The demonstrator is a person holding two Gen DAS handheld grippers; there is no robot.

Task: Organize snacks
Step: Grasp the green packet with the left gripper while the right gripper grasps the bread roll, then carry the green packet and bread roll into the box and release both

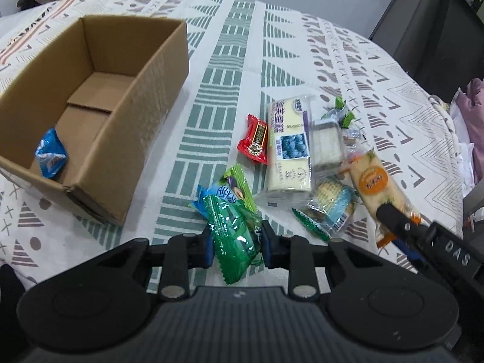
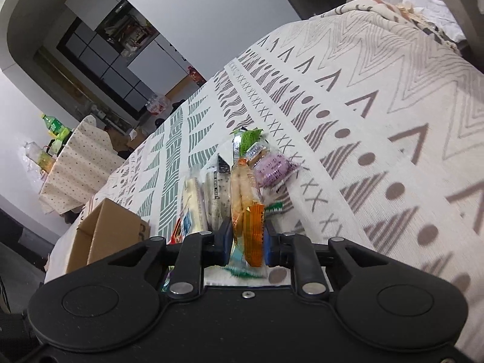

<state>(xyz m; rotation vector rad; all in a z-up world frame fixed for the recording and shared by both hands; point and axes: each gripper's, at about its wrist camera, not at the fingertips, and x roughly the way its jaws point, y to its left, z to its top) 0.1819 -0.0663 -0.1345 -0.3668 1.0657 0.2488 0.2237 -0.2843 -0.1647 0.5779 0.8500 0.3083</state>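
Observation:
My left gripper (image 1: pixel 237 242) is shut on a shiny green snack packet (image 1: pixel 233 227), at the near end of a loose snack pile on the patterned tablecloth (image 1: pixel 211 69). Left of it stands an open cardboard box (image 1: pixel 145 96) holding one blue packet (image 1: pixel 50 154). My right gripper (image 2: pixel 248 239) is shut on a long clear packet with an orange label (image 2: pixel 252 230). In the left wrist view that same orange-label packet (image 1: pixel 375 181) lies at the pile's right edge, with the right gripper (image 1: pixel 393 220) at its near end.
Among the pile are a red candy (image 1: pixel 254 143), a pale cake pack (image 1: pixel 289 148), a clear wafer pack (image 1: pixel 326 142) and a blue biscuit pack (image 1: pixel 332 202). A purple packet (image 2: pixel 273 171) lies at the far right. Dark chairs (image 1: pixel 429 30) stand beyond the table edge.

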